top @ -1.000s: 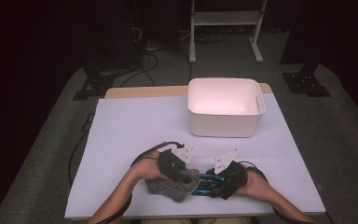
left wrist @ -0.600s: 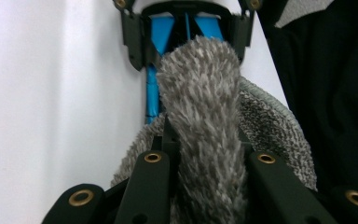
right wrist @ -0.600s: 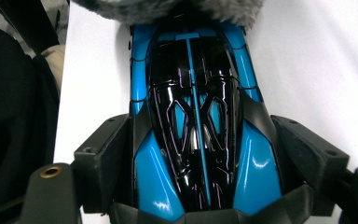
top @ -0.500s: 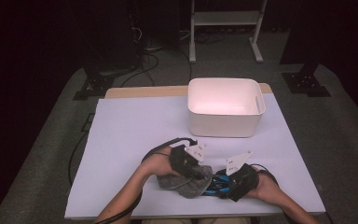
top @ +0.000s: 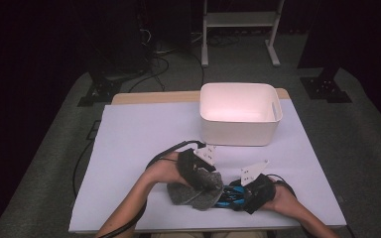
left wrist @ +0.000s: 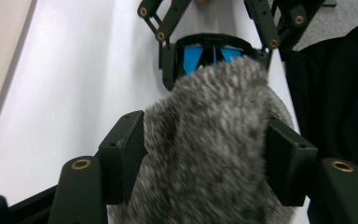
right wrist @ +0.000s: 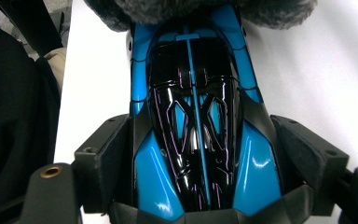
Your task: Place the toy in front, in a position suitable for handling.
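Holding my left gripper [top: 206, 182] over the near edge of the white table [top: 129, 148], I have its two black jaws pressed in on a fuzzy grey cloth [left wrist: 209, 149], one jaw on each side of the bundle. From above, the grey cloth [top: 196, 193] lies bunched just in front of my left hand [top: 166, 168], touching the blue toy car [top: 230, 194] beside it. My right gripper [right wrist: 200, 163] is clamped on that car, its jaws tight against both glossy blue flanks, the black cockpit between them. The car's far end sits under the edge of the cloth. Farther back, right of centre, stands a white bin [top: 238, 114], well apart from both grippers.
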